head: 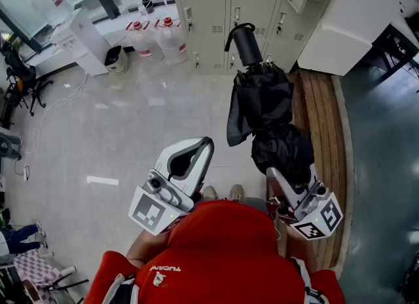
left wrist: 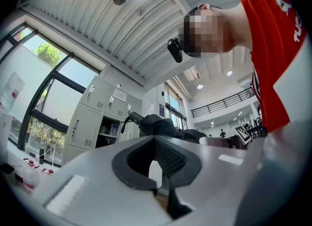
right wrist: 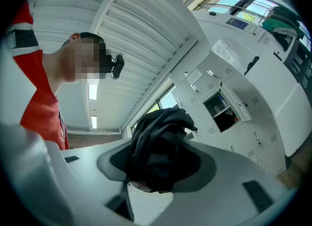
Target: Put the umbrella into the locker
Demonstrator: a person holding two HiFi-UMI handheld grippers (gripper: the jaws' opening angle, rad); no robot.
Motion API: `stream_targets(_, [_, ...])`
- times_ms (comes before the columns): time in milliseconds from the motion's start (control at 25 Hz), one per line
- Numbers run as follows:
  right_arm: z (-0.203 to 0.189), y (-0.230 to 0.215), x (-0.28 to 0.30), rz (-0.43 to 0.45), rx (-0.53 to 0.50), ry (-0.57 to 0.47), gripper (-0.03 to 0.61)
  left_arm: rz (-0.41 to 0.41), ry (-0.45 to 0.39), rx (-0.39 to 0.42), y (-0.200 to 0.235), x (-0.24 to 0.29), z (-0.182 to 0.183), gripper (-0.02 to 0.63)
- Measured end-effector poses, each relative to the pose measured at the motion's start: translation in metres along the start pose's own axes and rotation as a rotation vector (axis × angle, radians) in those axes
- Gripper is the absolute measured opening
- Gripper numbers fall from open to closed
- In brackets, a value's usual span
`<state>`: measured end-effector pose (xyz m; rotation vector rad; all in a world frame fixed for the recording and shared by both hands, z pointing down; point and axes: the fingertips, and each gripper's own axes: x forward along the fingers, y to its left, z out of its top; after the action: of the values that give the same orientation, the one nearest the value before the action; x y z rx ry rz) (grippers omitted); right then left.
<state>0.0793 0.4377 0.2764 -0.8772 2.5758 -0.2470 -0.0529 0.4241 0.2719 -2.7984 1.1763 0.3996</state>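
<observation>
Jaws: right gripper (right wrist: 157, 169) pinches umbrella (right wrist: 161, 137) | left gripper (left wrist: 158, 164) closed | locker (right wrist: 223, 107) open: gripper views

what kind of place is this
Probably a workplace locker area: a bank of grey lockers, big water bottles standing on the floor by a window, and a wooden bench alongside.

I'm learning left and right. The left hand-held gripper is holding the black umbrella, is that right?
Not quite: it is the right hand-held gripper that is holding the black umbrella, as the right gripper view shows.
</observation>
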Motion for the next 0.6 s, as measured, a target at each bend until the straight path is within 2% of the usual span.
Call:
stream_targets(200, [0.003,0.001,-0.001,0.013,0.028,-0.015,0.221,0.008,-0.038,0.019,0.003,0.004,0.006,0.005])
stream_targets(400, [0.003,0.001,0.0,0.004,0.013,-0.01,0.221,-0.002,0.005,-0.016,0.003,0.001,-0.003,0.005])
stream_targets(600, [0.0,-0.005,-0.003,-0.007,0.011,0.005,0.221,-0.016,-0.013,-0.016,0.003,0.007,-0.007,0.005])
